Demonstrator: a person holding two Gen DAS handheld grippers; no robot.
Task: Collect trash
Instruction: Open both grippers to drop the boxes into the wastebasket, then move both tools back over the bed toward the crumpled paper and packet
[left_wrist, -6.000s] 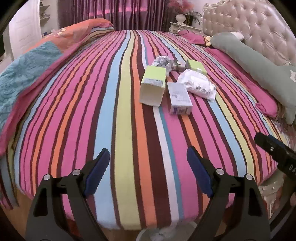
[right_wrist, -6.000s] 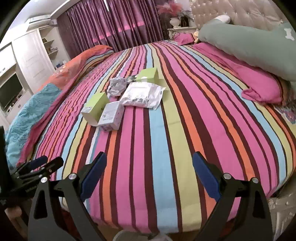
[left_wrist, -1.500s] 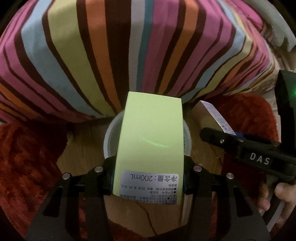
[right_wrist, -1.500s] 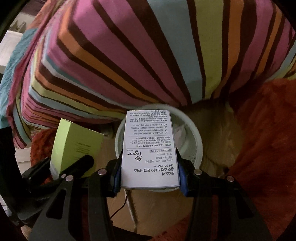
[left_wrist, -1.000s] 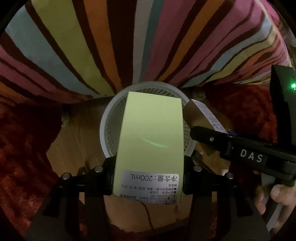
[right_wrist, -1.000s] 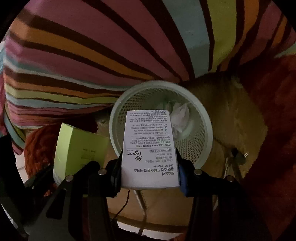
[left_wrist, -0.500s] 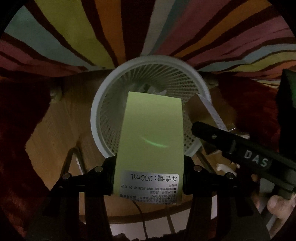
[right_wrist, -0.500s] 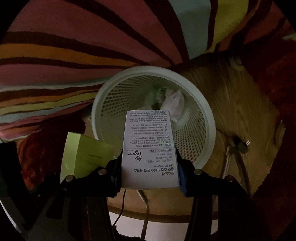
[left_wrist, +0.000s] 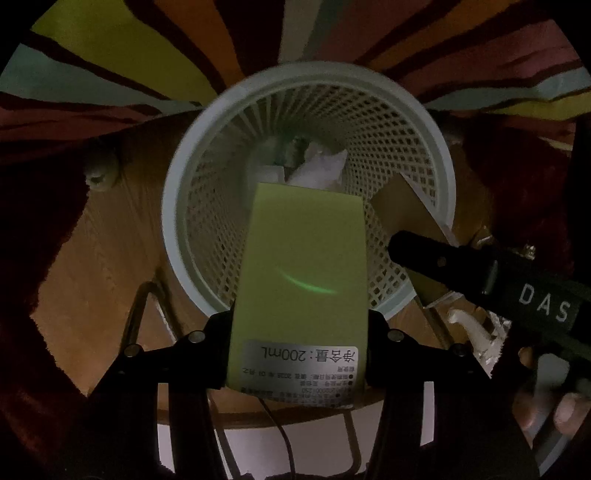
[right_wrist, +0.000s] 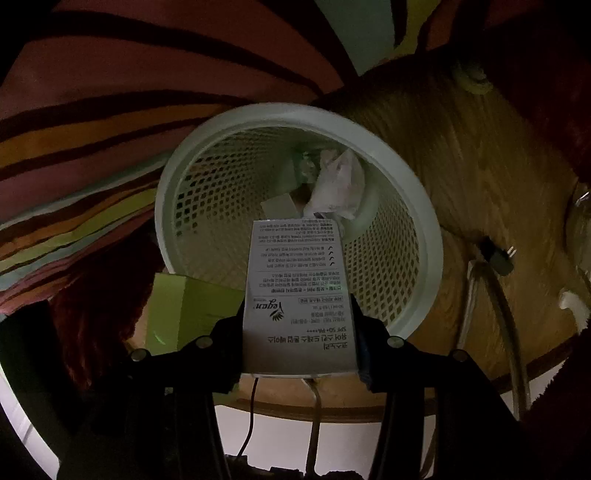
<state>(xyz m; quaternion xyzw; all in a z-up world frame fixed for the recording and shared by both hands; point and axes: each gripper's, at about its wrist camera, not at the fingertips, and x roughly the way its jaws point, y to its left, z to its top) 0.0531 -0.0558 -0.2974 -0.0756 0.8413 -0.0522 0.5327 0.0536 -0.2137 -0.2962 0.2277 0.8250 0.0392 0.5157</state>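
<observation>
Nearest in the left wrist view, left tool (left_wrist: 299, 332) clenched on a green carton (left_wrist: 301, 273), label end nearest, far end poking over the near rim of the white mesh wastebasket (left_wrist: 173, 206). To its right, right tool (left_wrist: 417, 247) reaching in from the right edge, gripping a white carton (left_wrist: 410, 206) that leans over the basket's right rim; fingers of a hand (left_wrist: 546, 406) dimly seen at the lower right. In the right wrist view, right tool (right_wrist: 301, 339) clamped on the same white carton (right_wrist: 299, 295), printed face up, far end above the basket's opening (right_wrist: 417, 192); green carton (right_wrist: 192, 306) just to the left, level with the near rim. Deeper, on the basket floor, crumpled white wrapper (right_wrist: 338, 184) with other scraps beside it, too dim to name. Under the basket, wooden floor (right_wrist: 480, 166); a plug on a cable (right_wrist: 496, 258) lying to the right. Farthest, striped bedspread (right_wrist: 110, 110) hanging down behind the basket.
</observation>
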